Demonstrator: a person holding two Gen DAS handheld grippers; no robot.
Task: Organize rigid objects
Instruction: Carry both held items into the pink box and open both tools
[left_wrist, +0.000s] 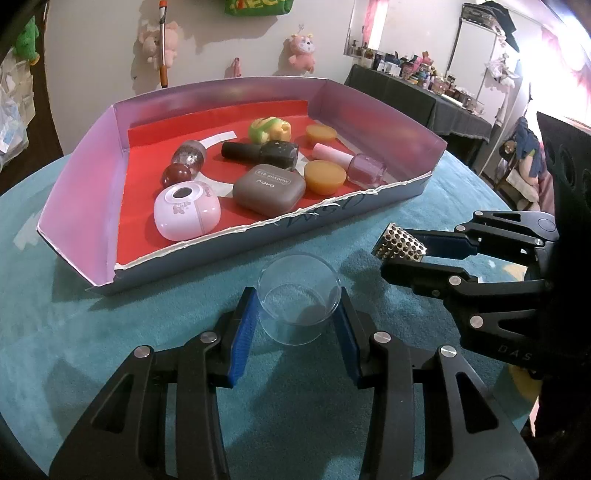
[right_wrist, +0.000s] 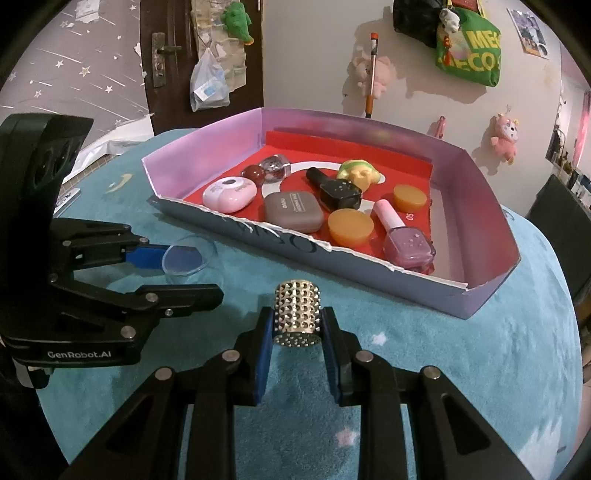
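Observation:
My left gripper (left_wrist: 297, 314) is shut on a clear glass dish (left_wrist: 299, 301), held just above the teal cloth in front of the tray; it also shows in the right wrist view (right_wrist: 186, 258). My right gripper (right_wrist: 297, 325) is shut on a studded gold cylinder (right_wrist: 297, 319), also seen in the left wrist view (left_wrist: 400, 245). The open cardboard tray (left_wrist: 332, 218) with a red floor holds a white round case (left_wrist: 186, 212), a brown eye shadow compact (left_wrist: 269, 188), a black nail polish bottle (left_wrist: 262, 151), a pink nail polish bottle (left_wrist: 354, 164), two amber pucks (left_wrist: 325, 177) and other small items.
The teal cloth (right_wrist: 461, 369) covers the round table. A wall with hanging plush toys (left_wrist: 301, 50) stands behind the tray. A dark cluttered table (left_wrist: 417, 92) stands at the back right. A door (right_wrist: 166, 55) is at the back left in the right wrist view.

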